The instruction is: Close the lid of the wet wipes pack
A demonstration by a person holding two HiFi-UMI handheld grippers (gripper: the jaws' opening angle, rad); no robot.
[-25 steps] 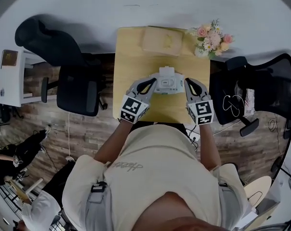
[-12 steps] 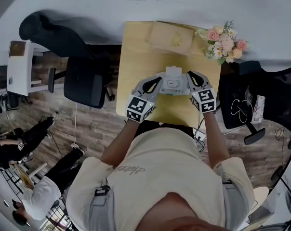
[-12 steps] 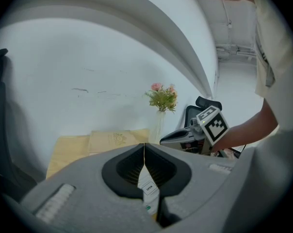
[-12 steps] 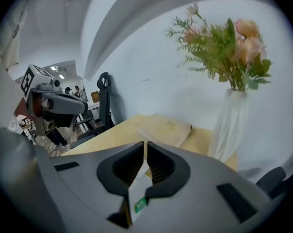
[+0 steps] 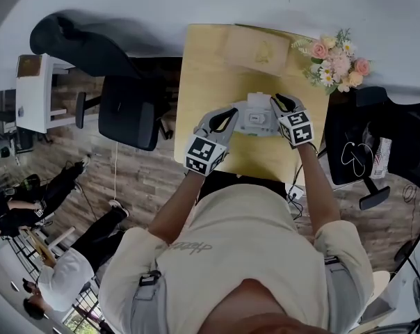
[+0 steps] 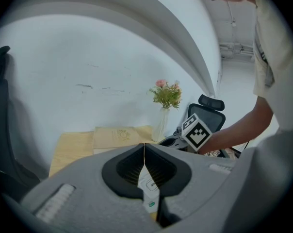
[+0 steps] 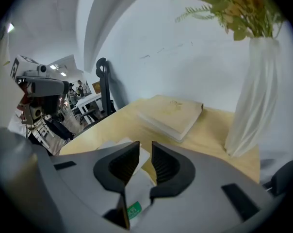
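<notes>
The white wet wipes pack point(image 5: 257, 120) lies on the wooden table point(image 5: 203, 82) between both grippers. Its white lid point(image 5: 260, 101) stands raised at the pack's far side. My left gripper point(image 5: 232, 114) is at the pack's left end. In the left gripper view its jaws point(image 6: 144, 145) meet tip to tip, with the pack's labelled film point(image 6: 150, 191) showing under them. My right gripper point(image 5: 278, 102) is at the pack's right far corner. Its jaws point(image 7: 145, 147) stand a narrow gap apart over the pack point(image 7: 137, 188), with the lid point(image 7: 141, 157) just behind the left jaw.
A tan book point(image 5: 255, 47) lies at the table's far edge. A white vase of flowers point(image 5: 338, 58) stands at the far right corner, close to my right gripper point(image 7: 253, 101). Black office chairs point(image 5: 130, 110) flank the table. People point(image 5: 57, 284) are at the lower left.
The head camera has swung, so the table sits further right in view. My right gripper has drawn in closer over the pack's right far corner. The left gripper has stayed on the pack's left end.
</notes>
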